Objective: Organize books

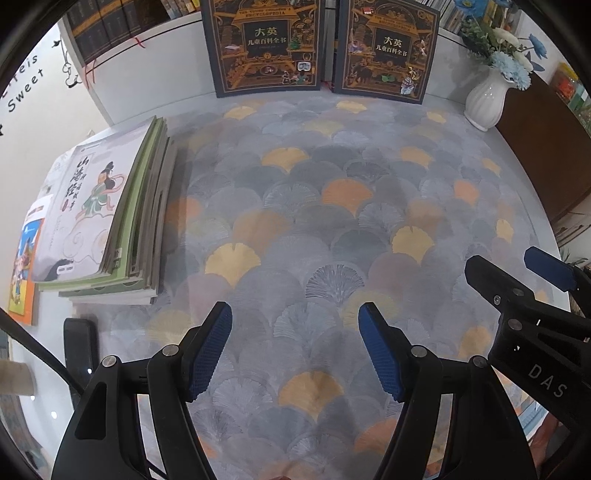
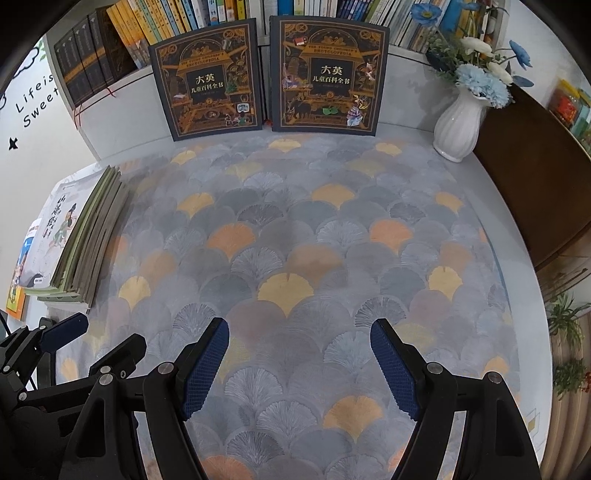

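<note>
Left to right, right wrist view unless noted. At the left edge of the bench (image 2: 491, 206), which is covered by a fan-patterned mat (image 2: 295, 258), lies a flat stack of books (image 2: 92, 240), its top cover illustrated, its page edges facing the mat. A further thin book (image 1: 24, 266) lies just beside the stack on its far left. The left claw (image 1: 295, 347) hovers over bare mat, jaws wide, nothing between them. At the rear, two dark encyclopedia volumes (image 2: 210, 79) and (image 2: 327, 75) stand upright side by side, leaning against the bookshelf (image 2: 177, 22) behind. The right claw (image 2: 299, 365) hovers beside the left, jaws likewise wide and empty. At the right rear stands a white vase (image 2: 458, 125) with blue and white flowers.

Risks, as judged: the stack's layers look slightly offset, so a pinch on the top book alone could drag or fan those beneath. The upright volumes rest only by leaning; a nudge at the top edge could topple them forward. A reach toward the right volume passes near the vase, which could tip.
</note>
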Available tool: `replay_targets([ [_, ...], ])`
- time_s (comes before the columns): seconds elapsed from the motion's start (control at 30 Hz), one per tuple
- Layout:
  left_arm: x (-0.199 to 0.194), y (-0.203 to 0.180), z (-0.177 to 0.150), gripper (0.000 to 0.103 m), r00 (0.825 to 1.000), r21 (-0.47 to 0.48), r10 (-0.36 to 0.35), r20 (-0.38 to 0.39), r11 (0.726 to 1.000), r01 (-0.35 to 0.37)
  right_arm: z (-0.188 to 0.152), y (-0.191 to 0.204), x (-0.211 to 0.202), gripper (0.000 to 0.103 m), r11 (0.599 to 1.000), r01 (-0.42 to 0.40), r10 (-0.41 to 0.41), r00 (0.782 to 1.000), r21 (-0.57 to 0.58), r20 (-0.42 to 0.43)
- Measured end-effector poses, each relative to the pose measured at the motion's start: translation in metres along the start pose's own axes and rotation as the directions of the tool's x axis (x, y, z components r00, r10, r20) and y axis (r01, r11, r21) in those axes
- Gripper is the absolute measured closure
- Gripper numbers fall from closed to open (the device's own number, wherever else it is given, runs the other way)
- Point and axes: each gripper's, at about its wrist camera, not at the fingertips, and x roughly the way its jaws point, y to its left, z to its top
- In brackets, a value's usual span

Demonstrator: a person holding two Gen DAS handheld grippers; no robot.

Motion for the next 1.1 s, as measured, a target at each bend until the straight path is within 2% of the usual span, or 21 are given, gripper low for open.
replay_targets([
  [0.4,0.001,0.003,0.001,0.034,1.000,-0.005,0.008,-0.003,1.000,-0.008,-0.001,0.003,0.000,0.026,1.000,0.004,-0.004,1.000,-0.006,0.002],
  [0.53,0.001,0.008,0.001,0.034,1.000,-0.034,-0.007,-0.020,0.999,0.006,0.000,0.005,-0.002,0.026,1.000,0.004,-0.003,1.000,-0.017,0.007],
  [0.83,0.001,0.011,-0.001,0.034,1.000,-0.047,0.026,-0.011,0.999,-0.027,0.000,0.009,-0.003,0.026,1.000,-0.003,0.004,1.000,-0.027,0.013],
  [0.93,0.004,0.013,-0.001,0.034,0.999,-0.058,0.016,-0.031,0.998,-0.017,0.000,0.009,-0.003,0.026,1.000,-0.005,0.006,1.000,-0.031,0.014],
  [1.03,0.009,0.017,-0.002,0.034,0.998,-0.086,0.033,-0.056,0.996,-0.038,0.000,0.011,-0.004,0.026,0.999,0.000,0.001,1.000,-0.041,0.021],
  [1.1,0.008,0.020,-0.003,0.034,0.997,-0.083,0.075,-0.028,0.994,-0.077,-0.001,0.013,-0.004,0.026,0.999,0.001,0.000,1.000,-0.046,0.023],
])
